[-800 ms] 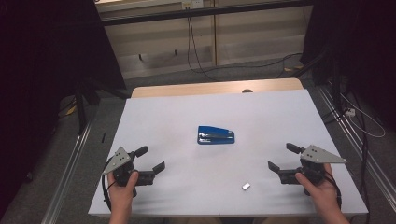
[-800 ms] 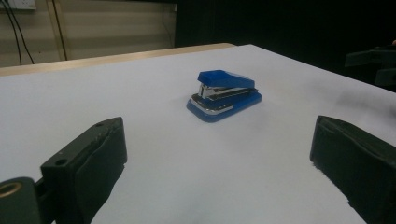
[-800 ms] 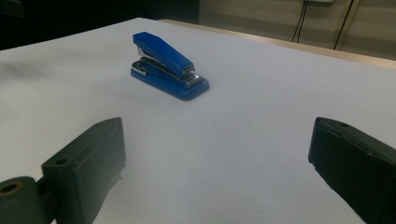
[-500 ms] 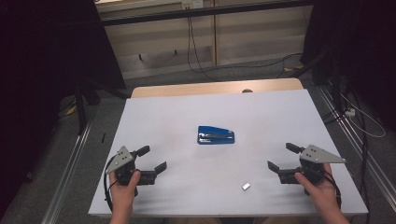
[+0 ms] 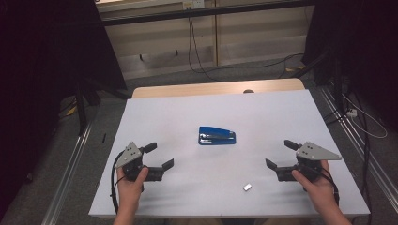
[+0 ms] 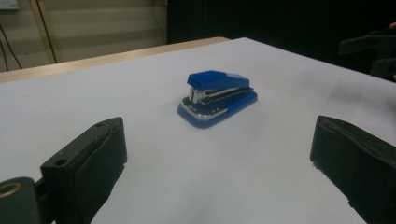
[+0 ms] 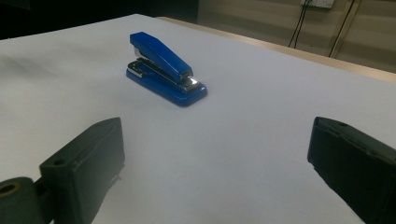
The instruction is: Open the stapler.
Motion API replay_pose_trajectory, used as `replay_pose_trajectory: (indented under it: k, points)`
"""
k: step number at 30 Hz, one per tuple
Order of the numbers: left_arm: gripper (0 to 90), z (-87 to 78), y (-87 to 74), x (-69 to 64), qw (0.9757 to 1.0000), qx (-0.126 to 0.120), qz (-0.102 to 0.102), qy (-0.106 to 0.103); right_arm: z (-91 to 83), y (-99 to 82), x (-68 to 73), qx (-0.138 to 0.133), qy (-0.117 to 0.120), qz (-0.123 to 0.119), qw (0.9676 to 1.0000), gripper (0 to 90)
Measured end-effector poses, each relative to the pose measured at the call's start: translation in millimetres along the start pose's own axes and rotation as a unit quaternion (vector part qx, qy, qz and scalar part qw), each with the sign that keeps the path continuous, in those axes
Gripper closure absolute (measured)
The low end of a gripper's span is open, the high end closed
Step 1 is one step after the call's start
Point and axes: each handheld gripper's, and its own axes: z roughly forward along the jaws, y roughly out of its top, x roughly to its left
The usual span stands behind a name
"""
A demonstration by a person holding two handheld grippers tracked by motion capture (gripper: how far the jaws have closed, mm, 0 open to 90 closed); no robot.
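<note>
While lying flat near the middle of the white surface (image 5: 281, 112), blue stapler (image 5: 217, 136) untouched, closed, long side across the high view, chrome showing between base and lid. Well apart from both tongs, roughly midway between them and a little farther back. Left tongs (image 5: 157, 156) low at the near left, gripped by a hand (image 5: 131, 180), jaws wide apart with nothing between, aimed toward the stapler. Right tongs (image 5: 280, 153) low at the near right, held by the other hand (image 5: 317, 183), jaws likewise spread and bare, also facing the stapler. Small pale piece (image 5: 247, 187) near the front edge, closer to the right tongs; possibly a strip of staples, too small to tell.
</note>
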Motion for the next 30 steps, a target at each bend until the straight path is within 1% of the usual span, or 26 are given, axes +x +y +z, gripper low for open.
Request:
replay_pose_trajectory:
  k: [2, 3, 5, 7, 9, 10, 12, 14, 16, 17, 18, 21, 23, 24, 25, 26, 27, 29, 30]
  points:
    - [3.4, 5.3, 1.6, 0.1, 1.0, 0.007, 0.003, -0.001, 2.2, 1.6, 0.5, 0.001, 0.0, -0.004, 1.0, 3.5]
    - [3.4, 10.2, 3.7, -0.4, 0.9999, 0.01, -0.006, -0.002, 3.7, 3.0, 1.0, 0.001, -0.001, -0.008, 1.0, 3.5]
    - [3.4, 12.6, 4.9, -0.4, 0.9999, 0.01, -0.008, -0.003, 4.2, 3.6, 1.0, 0.001, -0.001, -0.009, 1.0, 3.5]
    - [3.2, 17.4, 7.3, -1.2, 0.9999, 0.01, -0.008, -0.009, 6.8, 6.0, 0.3, 0.0, 0.002, 0.004, 1.0, 3.5]
    - [3.1, 22.2, 9.1, -2.1, 0.9998, 0.015, -0.008, -0.011, 8.2, 7.1, 0.0, -0.001, 0.002, 0.006, 1.0, 3.5]
    - [3.1, 24.6, 9.7, -2.7, 0.9997, 0.017, -0.006, -0.015, 12.2, 9.7, -0.1, -0.001, -0.002, 0.004, 1.0, 3.4]
    - [2.9, 28.7, 11.1, -3.9, 0.9995, 0.024, -0.002, -0.02, 16.8, 12.6, -0.3, -0.003, 0.006, 0.012, 0.9999, 3.0]
    - [2.9, 32.5, 12.6, -4.6, 0.9994, 0.025, -0.001, -0.024, 22.3, 15.9, 0.2, -0.002, 0.004, 0.009, 1.0, 3.1]
    - [2.9, 36.1, 14.2, -4.6, 0.9994, 0.022, -0.003, -0.026, 25.5, 17.7, 0.6, -0.001, 0.006, 0.007, 1.0, 3.0]
    - [2.9, 37.4, 15.2, -4.1, 0.9994, 0.022, -0.003, -0.026, 32.4, 20.6, 1.8, 0.002, 0.01, 0.003, 0.9999, 3.6]
    - [2.9, 38.9, 15.8, -3.6, 0.9995, 0.02, -0.004, -0.026, 32.4, 20.6, 1.8, 0.002, 0.01, 0.003, 0.9999, 3.6]
    - [2.9, 43.2, 17.1, -0.1, 0.9995, 0.02, -0.01, -0.024, 46.2, 23.9, 4.8, 0.009, 0.019, 0.001, 0.9998, 5.4]
    - [2.9, 46.4, 19.1, 0.8, 0.9995, 0.025, -0.01, -0.017, 54.2, 25.6, 6.7, 0.015, 0.026, 0.0, 0.9995, 9.7]
    - [2.9, 48.5, 19.9, 0.7, 0.9995, 0.024, -0.01, -0.02, 63.0, 28.3, 8.4, 0.019, 0.035, 0.005, 0.9992, 13.4]
    - [2.9, 50.2, 20.9, 0.7, 0.9993, 0.03, -0.008, -0.021, 63.0, 28.3, 8.4, 0.019, 0.035, 0.005, 0.9992, 13.4]
    - [3.0, 52.6, 22.0, 0.8, 0.9992, 0.032, -0.007, -0.022, 67.2, 30.0, 9.2, 0.02, 0.041, 0.009, 0.9989, 16.7]
    - [3.0, 53.7, 22.6, 0.8, 0.9992, 0.034, -0.006, -0.022, 72.0, 32.3, 10.0, 0.021, 0.052, 0.012, 0.9983, 22.6]
    - [3.2, 56.8, 23.3, 0.9, 0.9993, 0.031, -0.007, -0.02, 78.6, 35.4, 11.6, 0.022, 0.061, 0.012, 0.9978, 26.9]
    - [3.3, 57.9, 23.6, 1.2, 0.9993, 0.03, -0.009, -0.019, 86.1, 38.7, 14.3, 0.026, 0.071, 0.006, 0.9971, 34.1]
